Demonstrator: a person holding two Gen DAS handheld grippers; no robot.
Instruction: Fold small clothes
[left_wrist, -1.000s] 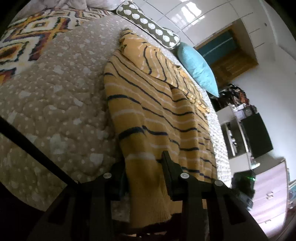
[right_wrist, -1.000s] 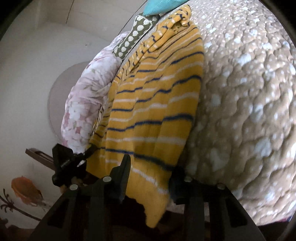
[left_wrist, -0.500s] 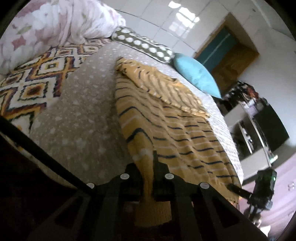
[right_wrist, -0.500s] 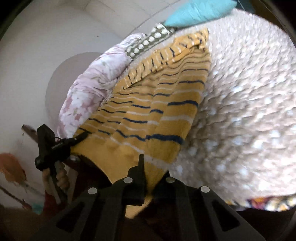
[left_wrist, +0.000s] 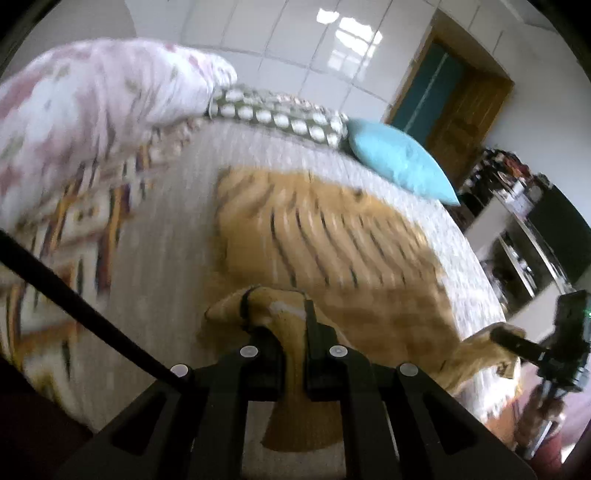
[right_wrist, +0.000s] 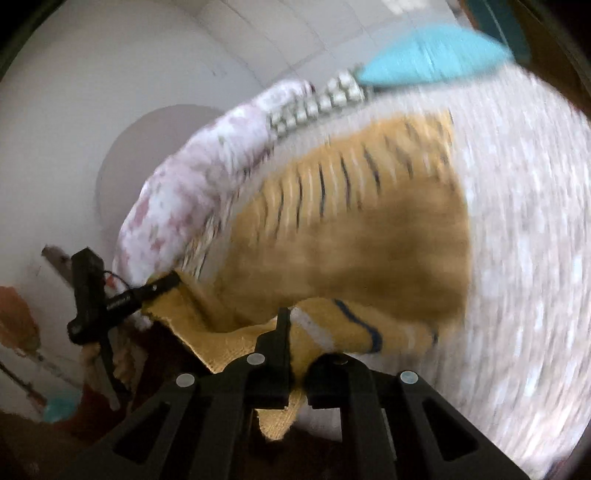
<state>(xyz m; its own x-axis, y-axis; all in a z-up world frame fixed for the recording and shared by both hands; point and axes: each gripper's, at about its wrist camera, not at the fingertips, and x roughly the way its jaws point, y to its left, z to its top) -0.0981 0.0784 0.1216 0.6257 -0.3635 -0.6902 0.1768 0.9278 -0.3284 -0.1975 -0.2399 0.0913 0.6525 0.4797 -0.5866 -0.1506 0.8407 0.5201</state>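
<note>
A yellow sweater with dark and white stripes (left_wrist: 332, 240) lies on the bed, also in the right wrist view (right_wrist: 351, 229). My left gripper (left_wrist: 291, 325) is shut on one bottom corner of the sweater, lifted off the bed. My right gripper (right_wrist: 299, 332) is shut on the other bottom corner, also lifted. The hem hangs between them and curls over the body of the sweater. The right gripper shows at the right edge of the left wrist view (left_wrist: 517, 343); the left gripper shows at the left of the right wrist view (right_wrist: 162, 288). Both views are motion-blurred.
The bed has a beige dotted quilt (left_wrist: 166, 280). At its head lie a pink floral duvet (left_wrist: 92, 110), a green polka-dot pillow (left_wrist: 280, 114) and a turquoise pillow (left_wrist: 399, 162). A patterned blanket (left_wrist: 92, 221) lies on the left. Furniture (left_wrist: 524, 229) stands right of the bed.
Both grippers closed on the sweater's bottom corners and have lifted the hem up and forward over the sweater, toward the head of the bed.
</note>
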